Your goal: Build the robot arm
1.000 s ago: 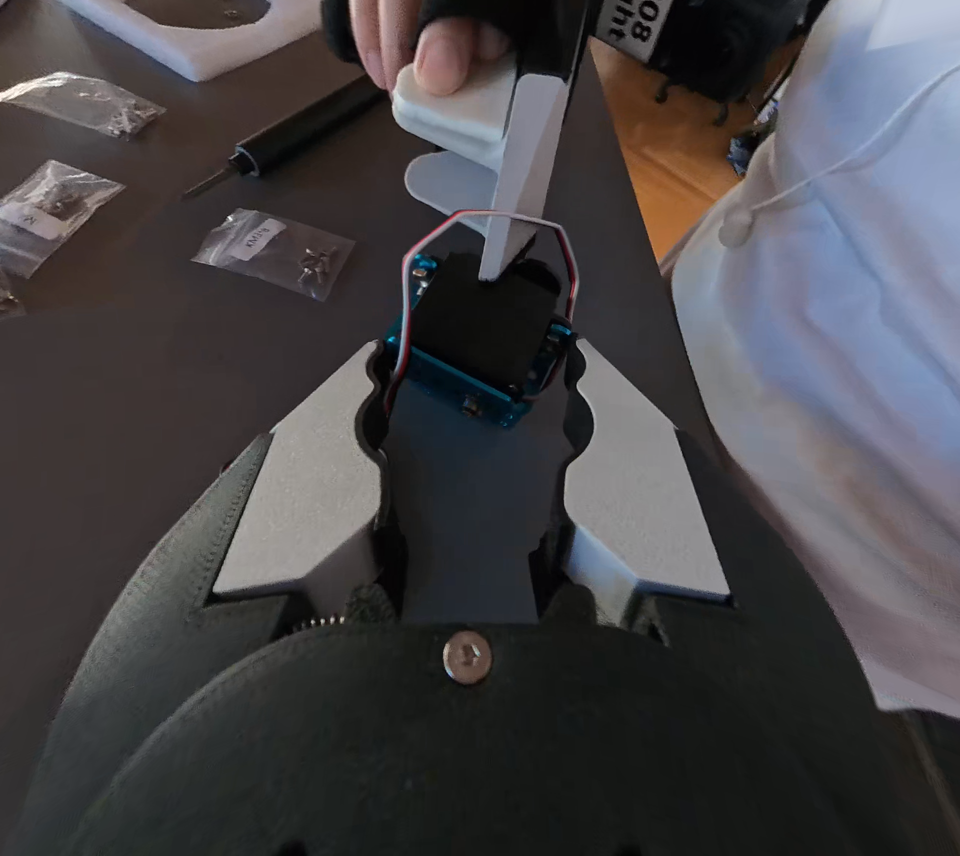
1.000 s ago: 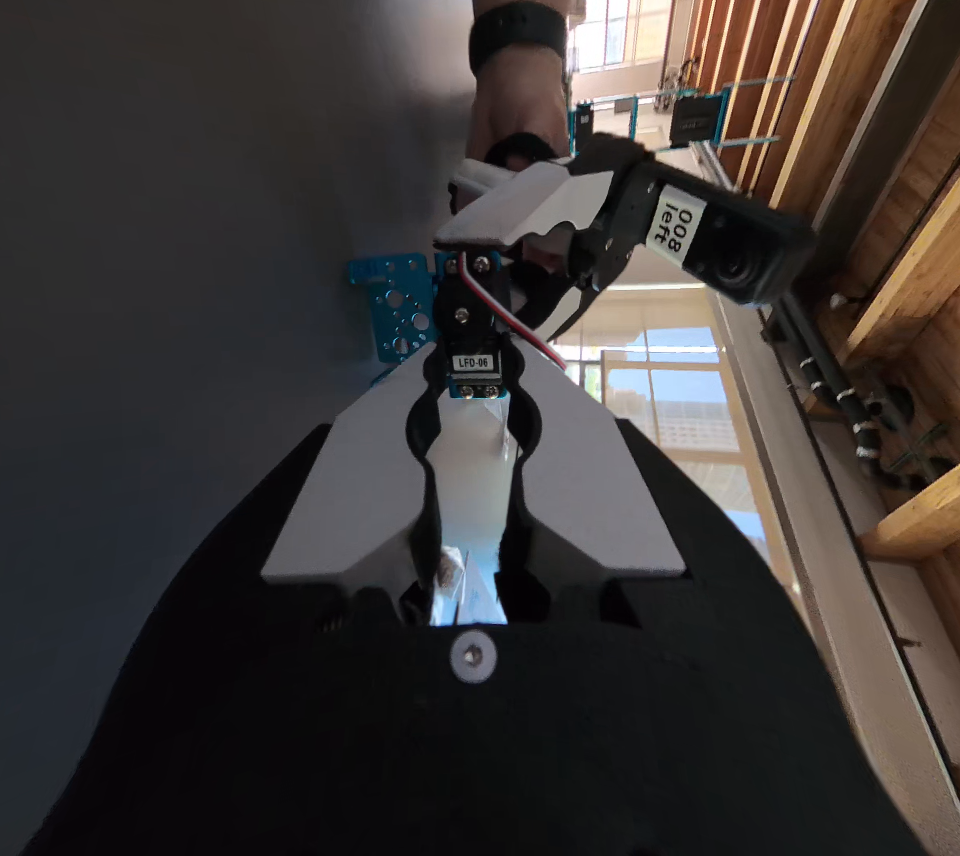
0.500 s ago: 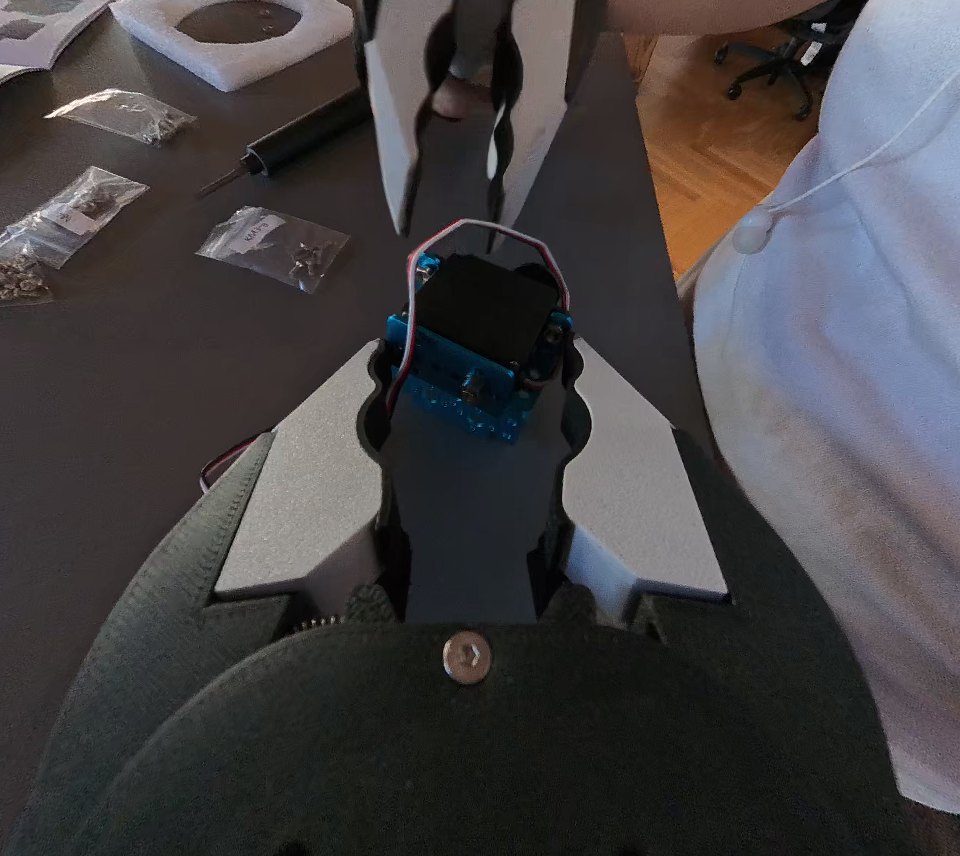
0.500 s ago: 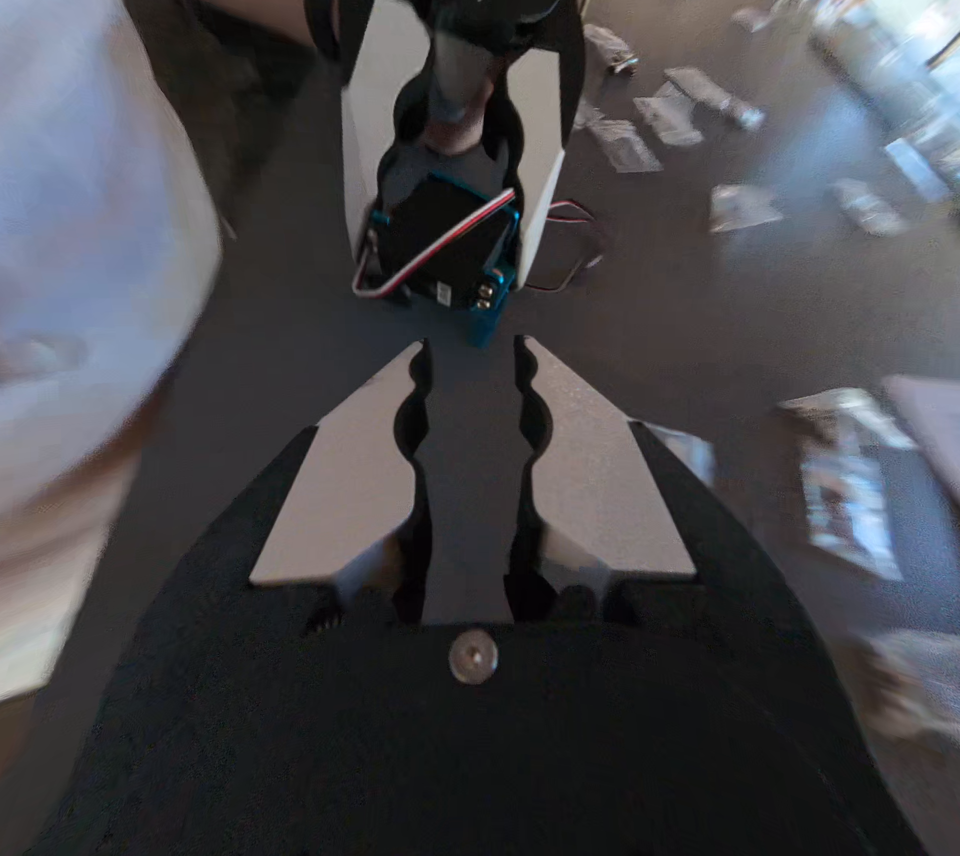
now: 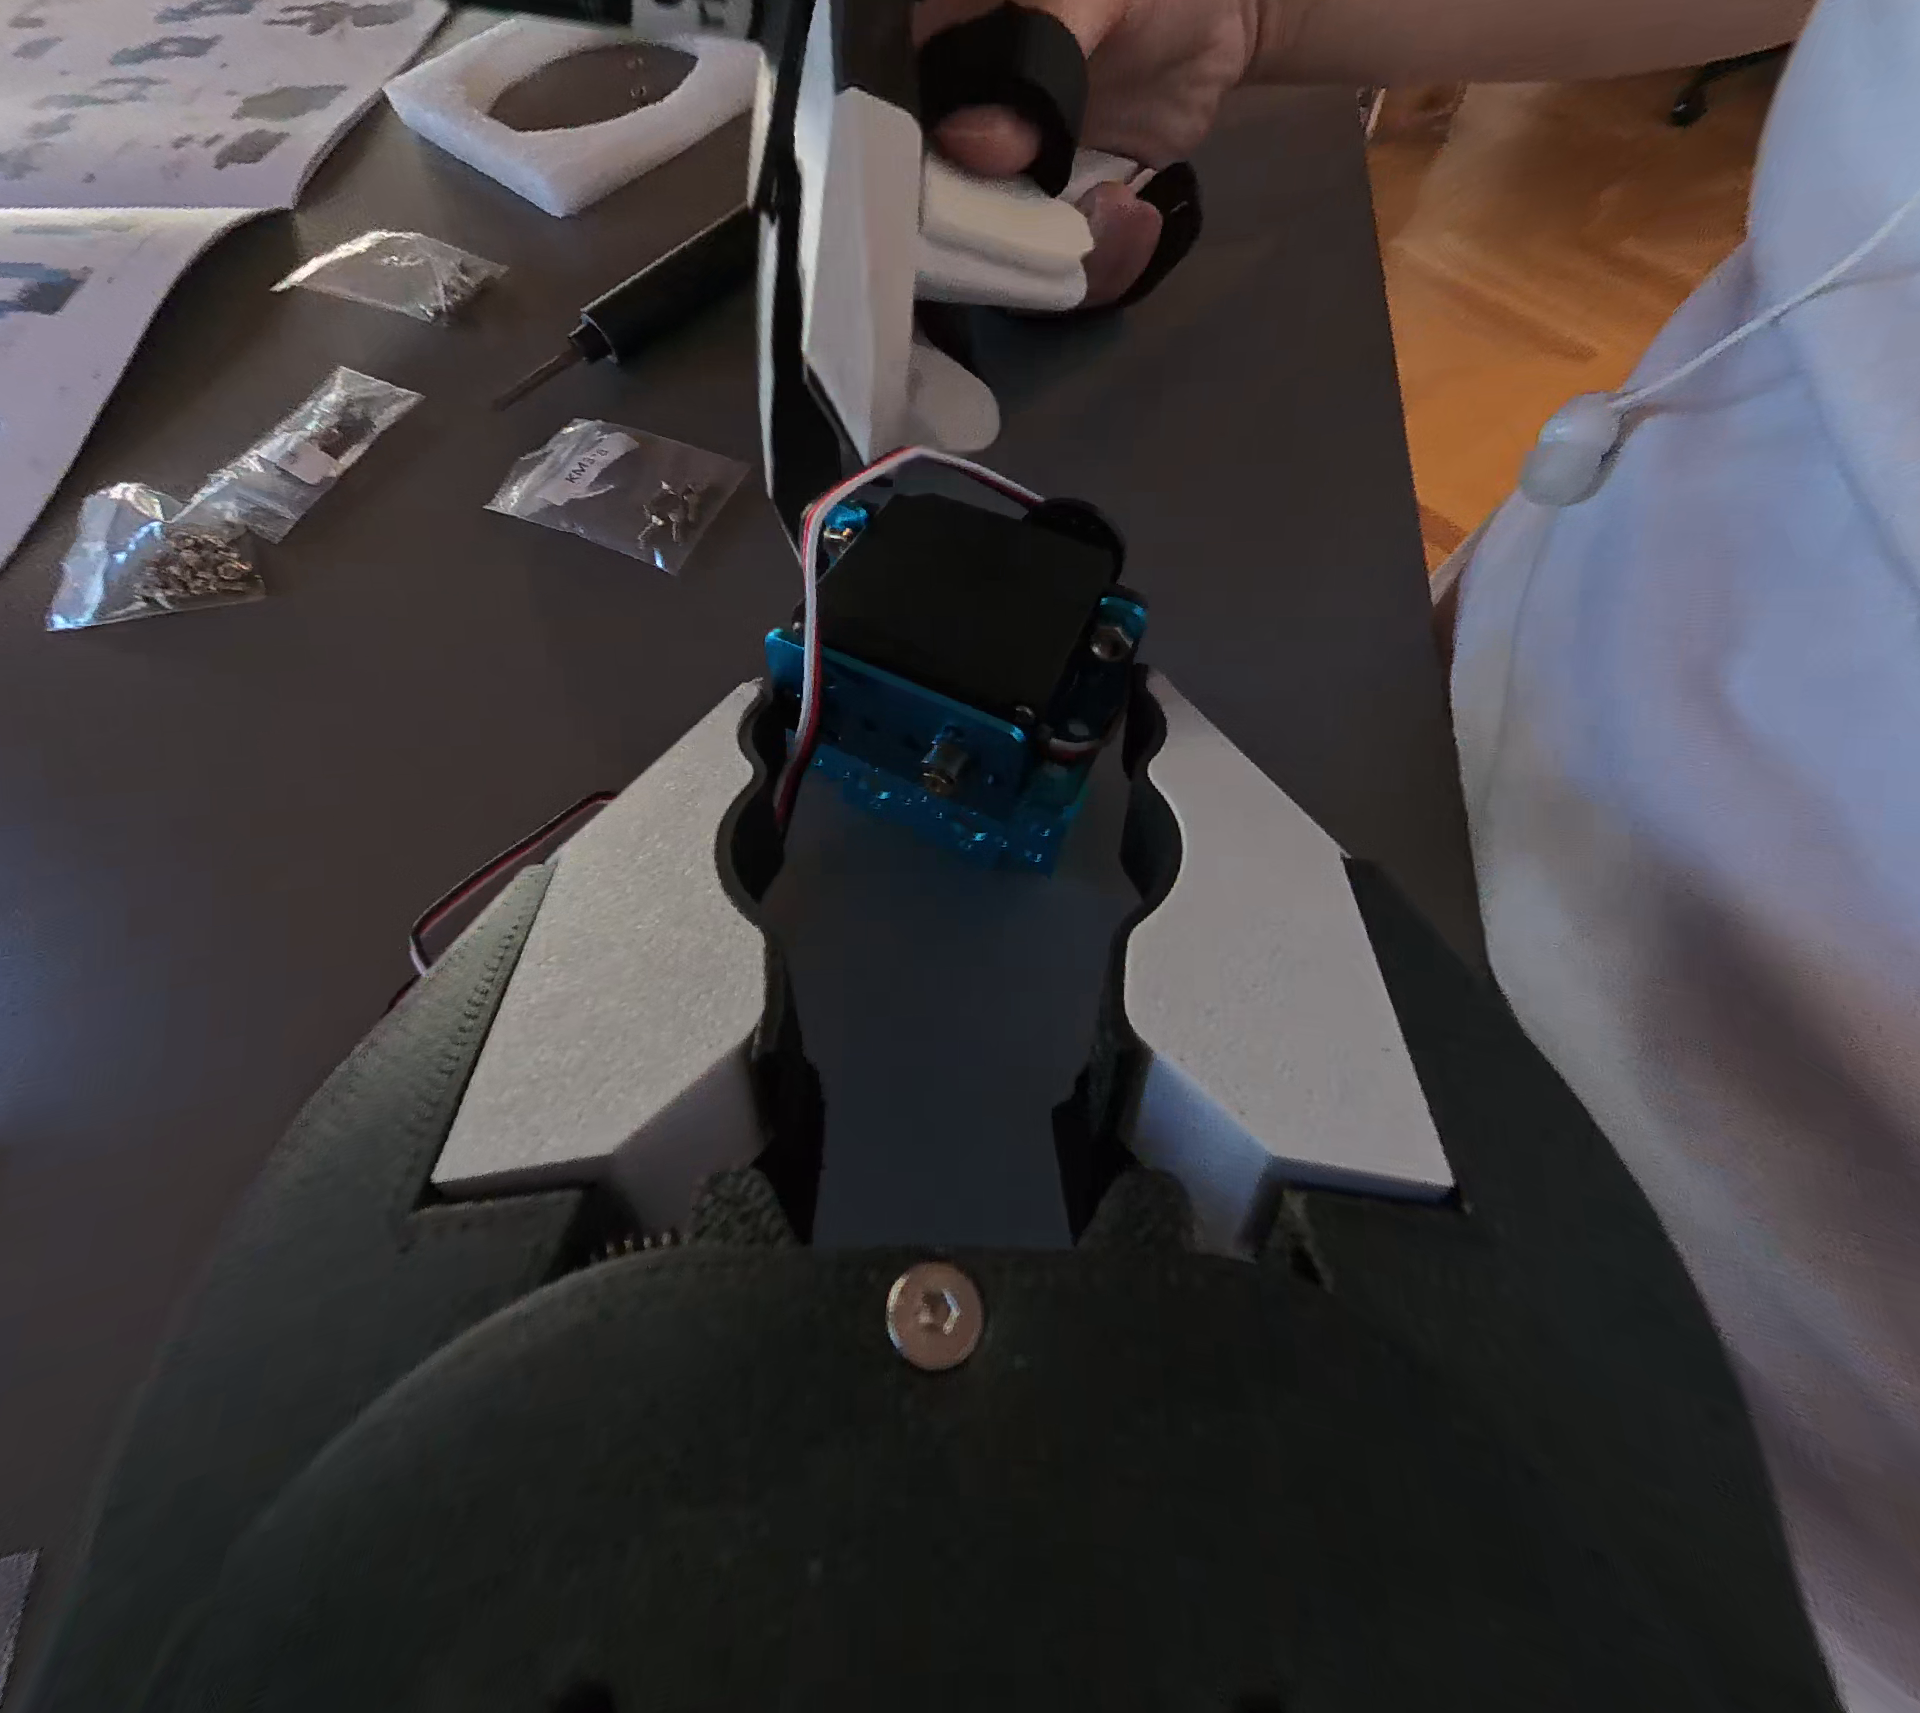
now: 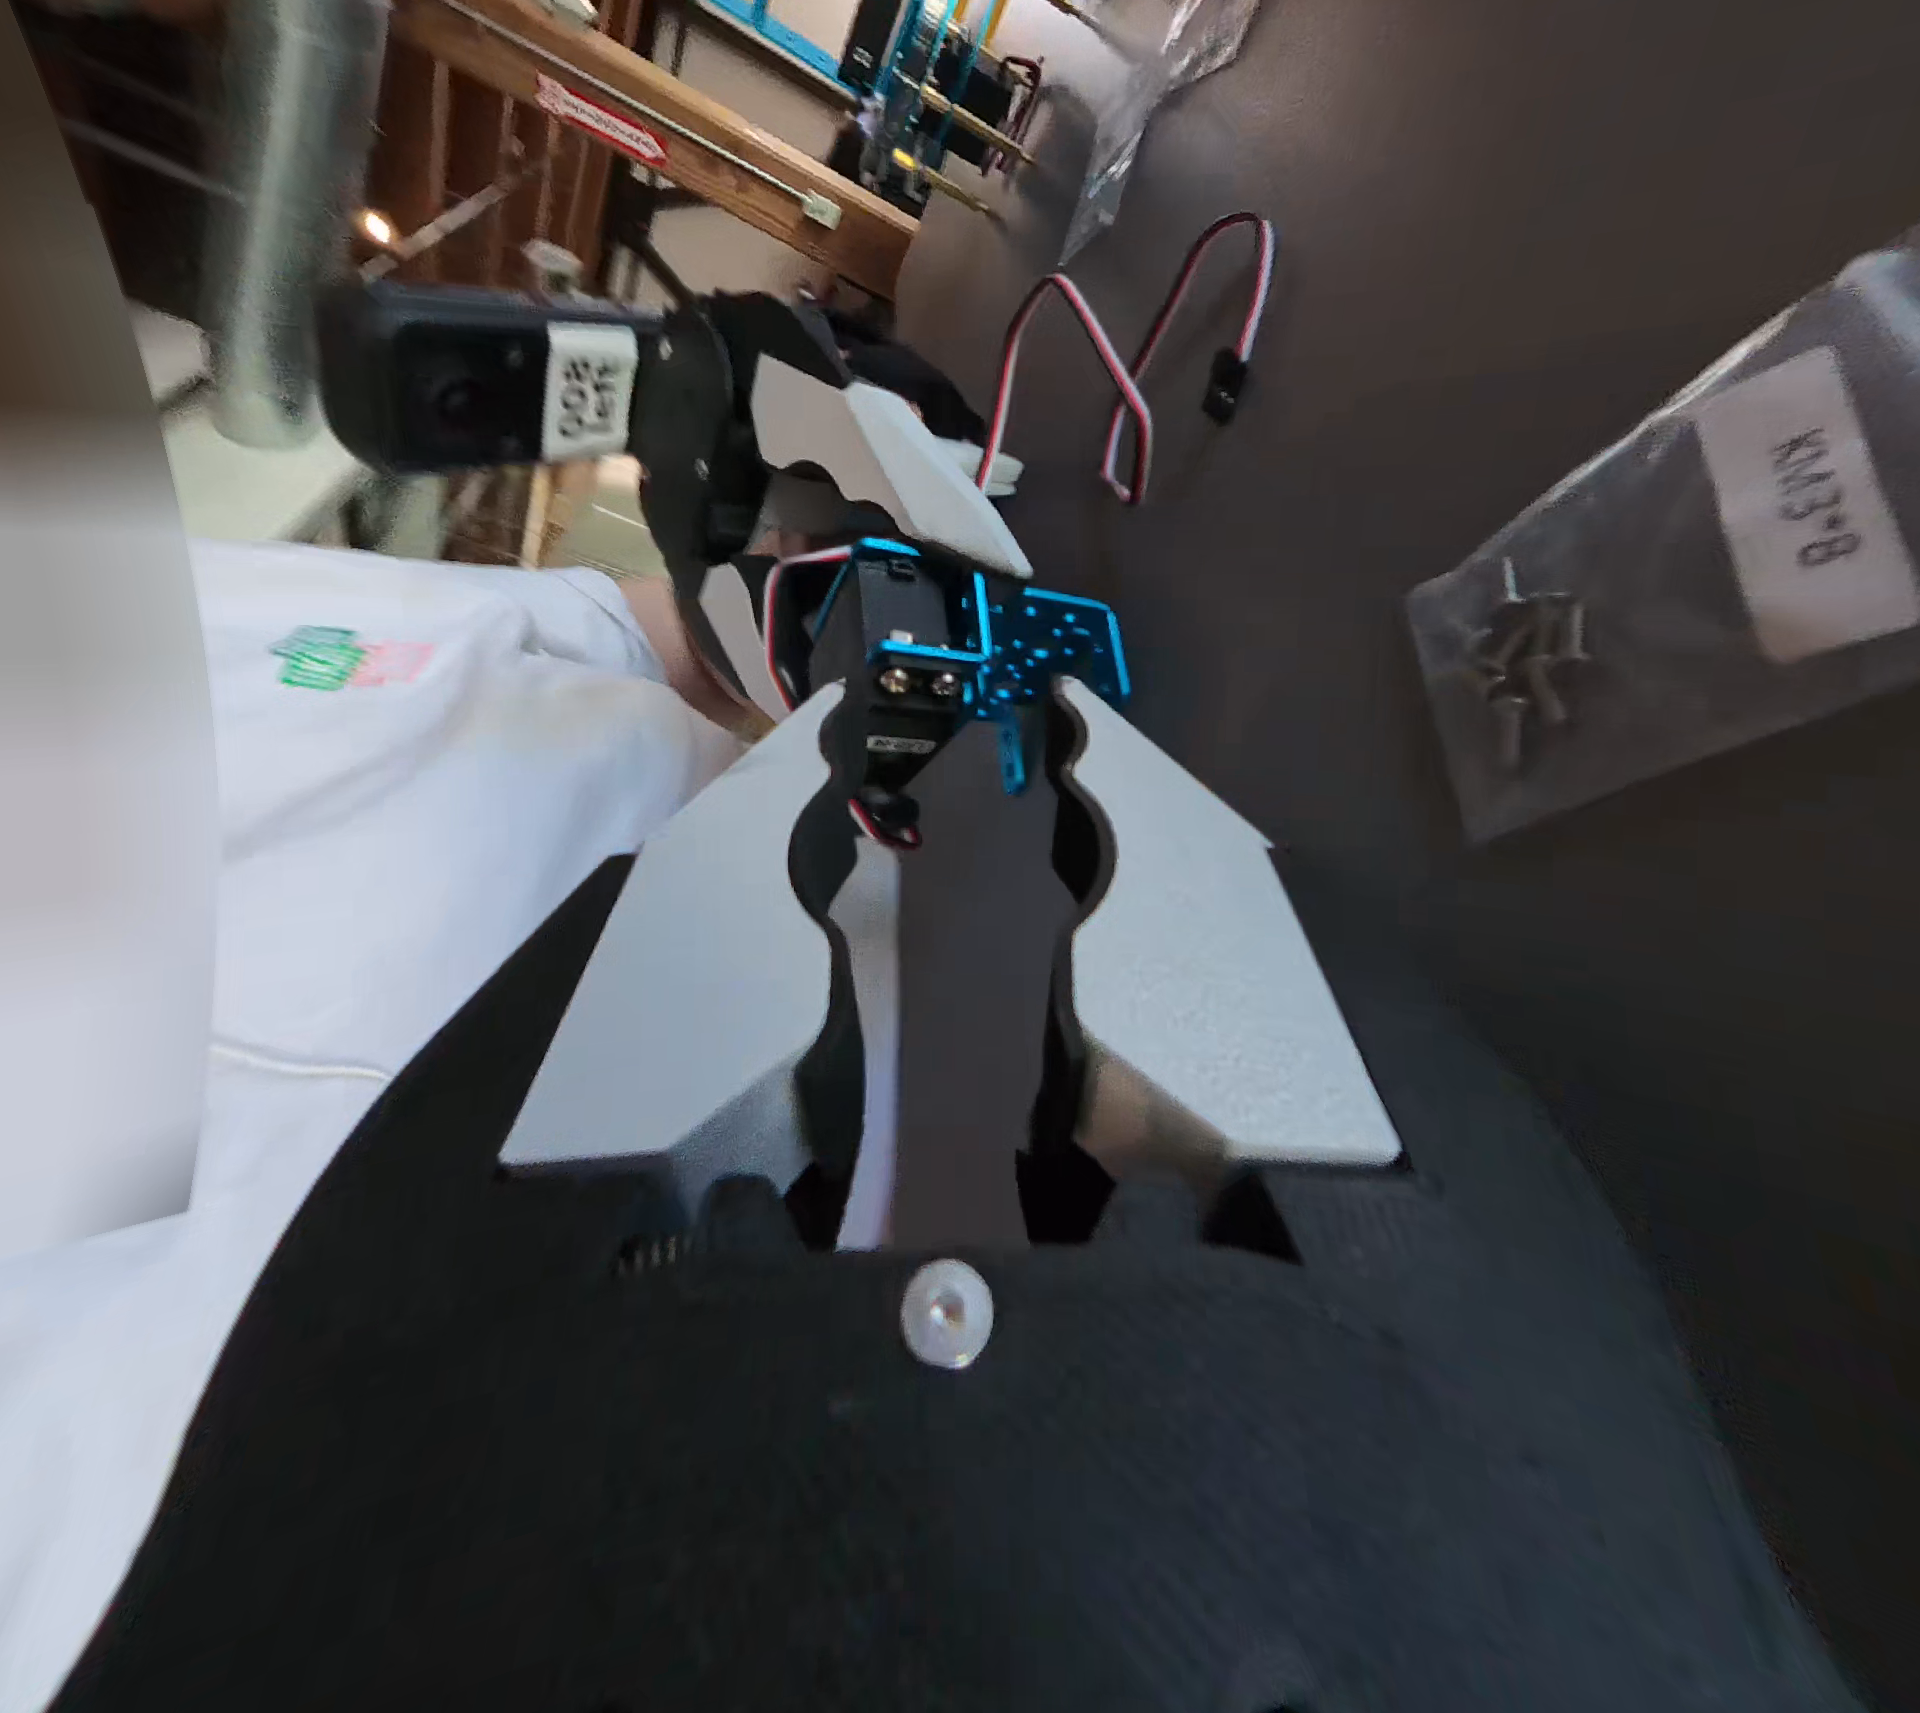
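The left gripper (image 5: 951, 707) clamps its fingers on the black servo (image 5: 956, 598) in its blue bracket (image 5: 935, 775) above the tabletop (image 5: 312, 728). The right gripper (image 6: 940, 707) has its fingers around the servo's end; contact cannot be told. A firm left hold seems wise.

Between the white jaws, a black servo (image 5: 956, 583) is sitting in a bright blue bracket (image 5: 935, 780), trailing a red, white and dark striped wire (image 6: 1132, 375). Beyond the jaws, clear bags (image 5: 613, 489) of grey screws are lying on the dark grey table (image 5: 312, 728).
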`<action>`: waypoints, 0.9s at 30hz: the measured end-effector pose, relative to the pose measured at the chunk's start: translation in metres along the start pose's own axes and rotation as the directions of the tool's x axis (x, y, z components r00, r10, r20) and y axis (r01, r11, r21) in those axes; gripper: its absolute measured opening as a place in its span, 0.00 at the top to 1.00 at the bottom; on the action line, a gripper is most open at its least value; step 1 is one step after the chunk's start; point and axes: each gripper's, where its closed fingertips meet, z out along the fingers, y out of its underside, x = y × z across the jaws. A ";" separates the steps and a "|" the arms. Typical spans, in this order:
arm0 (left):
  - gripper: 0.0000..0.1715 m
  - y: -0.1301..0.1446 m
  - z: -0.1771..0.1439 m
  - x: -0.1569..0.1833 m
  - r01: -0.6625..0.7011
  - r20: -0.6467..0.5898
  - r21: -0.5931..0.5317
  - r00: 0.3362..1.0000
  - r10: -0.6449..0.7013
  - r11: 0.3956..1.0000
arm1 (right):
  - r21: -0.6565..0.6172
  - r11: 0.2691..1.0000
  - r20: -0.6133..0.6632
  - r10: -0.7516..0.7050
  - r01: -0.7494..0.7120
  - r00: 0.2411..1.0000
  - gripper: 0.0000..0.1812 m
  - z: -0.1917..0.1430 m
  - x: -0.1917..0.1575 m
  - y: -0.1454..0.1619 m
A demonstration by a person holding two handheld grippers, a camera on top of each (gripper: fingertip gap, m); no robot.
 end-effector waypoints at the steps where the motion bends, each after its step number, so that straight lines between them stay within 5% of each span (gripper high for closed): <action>1: 0.62 0.000 0.000 0.000 -0.013 0.010 0.001 1.000 0.013 1.000 | 0.017 0.999 0.032 0.048 -0.048 0.998 0.83 0.002 -0.003 -0.001; 5: 0.62 0.002 -0.001 -0.001 -0.027 0.028 -0.012 0.999 0.027 1.000 | -0.025 0.992 0.080 0.126 -0.124 0.989 0.86 0.008 -0.007 0.006; 11: 0.62 0.003 0.002 -0.001 0.034 0.034 -0.029 0.999 -0.033 0.999 | 0.019 0.978 -0.020 -0.207 0.207 0.978 0.72 0.007 -0.016 0.002; 16: 0.62 0.003 0.005 -0.006 0.083 0.102 -0.035 0.992 -0.079 0.996 | 0.082 0.933 -0.206 -0.328 0.351 0.922 0.66 -0.003 -0.018 -0.011; 20: 0.62 0.003 0.007 -0.011 0.125 0.163 -0.037 0.980 -0.117 0.991 | -0.013 0.820 -0.338 -0.543 0.573 0.769 0.66 -0.004 -0.036 -0.007; 25: 0.62 0.003 0.007 -0.011 0.128 0.164 -0.039 0.979 -0.120 0.991 | -0.327 0.503 -0.394 -0.842 0.800 0.368 0.70 0.010 -0.027 0.001; 27: 0.62 0.003 0.007 -0.011 0.127 0.161 -0.039 0.980 -0.119 0.991 | -0.402 0.462 -0.357 -0.874 0.791 0.329 0.70 0.017 -0.018 -0.001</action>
